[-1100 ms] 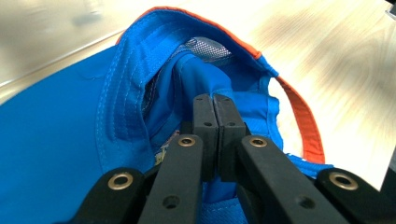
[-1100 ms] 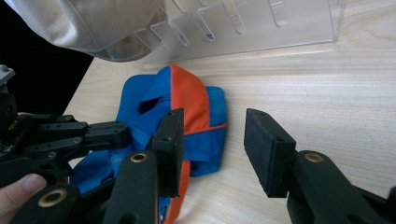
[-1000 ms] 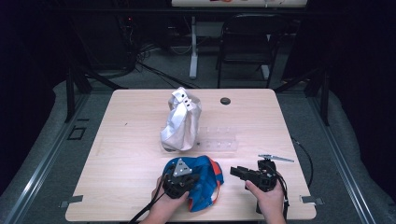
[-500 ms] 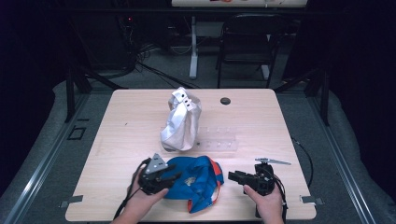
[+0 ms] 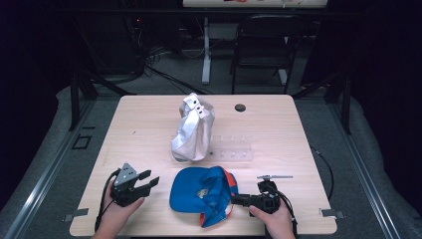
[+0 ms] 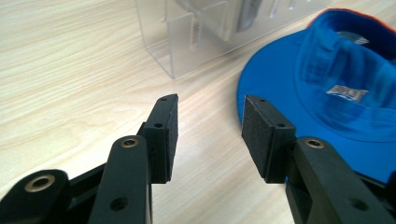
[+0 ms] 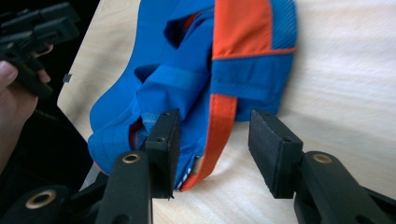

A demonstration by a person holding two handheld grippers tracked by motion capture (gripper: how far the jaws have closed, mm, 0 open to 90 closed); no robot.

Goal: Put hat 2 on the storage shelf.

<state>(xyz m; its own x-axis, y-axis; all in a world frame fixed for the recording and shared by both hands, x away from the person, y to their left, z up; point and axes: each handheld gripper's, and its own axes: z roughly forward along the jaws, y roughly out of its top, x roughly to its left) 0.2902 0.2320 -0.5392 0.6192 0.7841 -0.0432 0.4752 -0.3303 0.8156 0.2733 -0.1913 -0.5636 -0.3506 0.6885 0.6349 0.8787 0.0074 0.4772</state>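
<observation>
- Blue cap (image 5: 201, 191) lies crumpled near my edge of the table (image 5: 149, 119), not tidy yet.
- My right gripper (image 5: 238, 200) has just been opening; its orange strap (image 7: 219, 135) sits loose between the jaws.
- My left gripper (image 5: 149, 181), just opening too, holds nothing.
- Farther off, a silver bag (image 5: 193, 132) waits untouched.

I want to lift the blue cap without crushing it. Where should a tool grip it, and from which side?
Probably the orange strap at the rear of the blue cap, approached level from the right, where the right tool already straddles it. The strap is thin, sticks out past the crumpled crown, and lies free on the table.
</observation>
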